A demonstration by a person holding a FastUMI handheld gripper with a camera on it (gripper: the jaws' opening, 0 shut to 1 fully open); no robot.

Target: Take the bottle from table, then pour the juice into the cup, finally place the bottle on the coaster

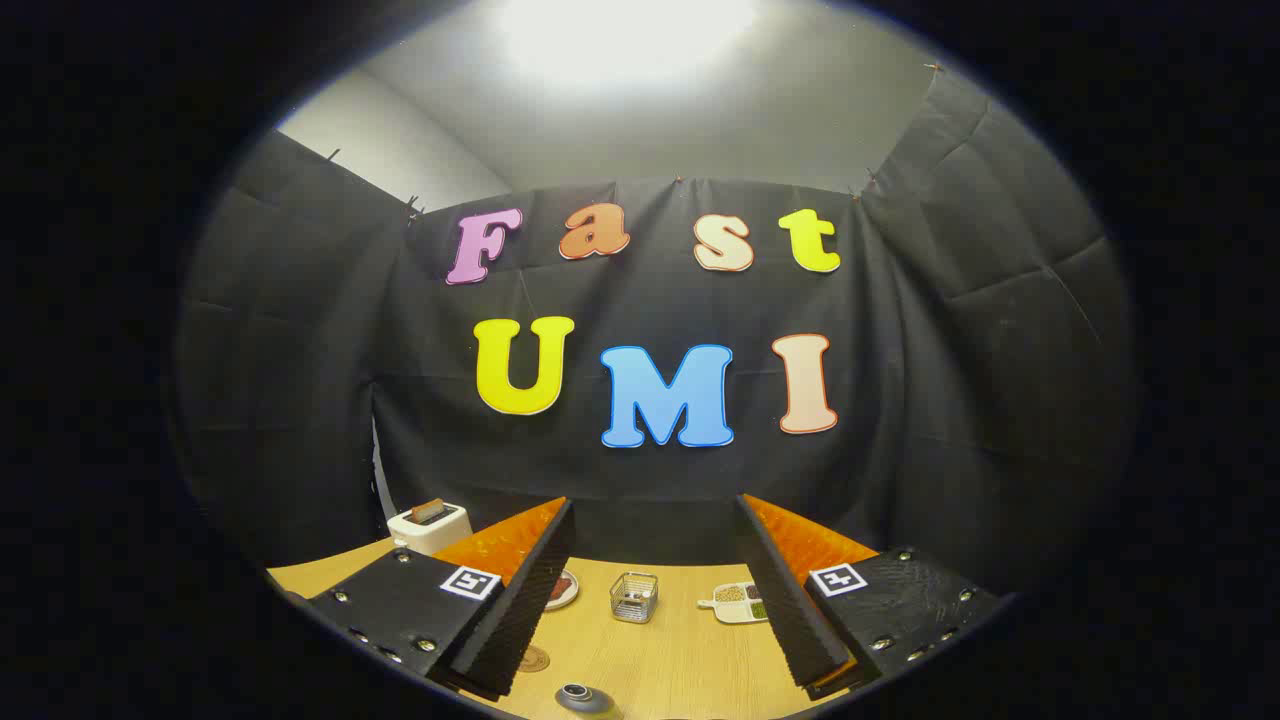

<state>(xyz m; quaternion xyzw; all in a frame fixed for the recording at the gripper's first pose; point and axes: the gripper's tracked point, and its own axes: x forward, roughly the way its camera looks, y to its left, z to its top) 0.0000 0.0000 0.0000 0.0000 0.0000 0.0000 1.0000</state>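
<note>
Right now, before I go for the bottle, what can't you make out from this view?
- Open tongs: nothing between them.
- Dark round object at the near table edge: cut off, maybe the bottle's cap; cannot tell.
- Small round wooden disc, possibly the coaster: partly behind the left finger.
- Clear square glass cup: contents too small to judge.
- White divided dish: partly behind the right finger.
</note>
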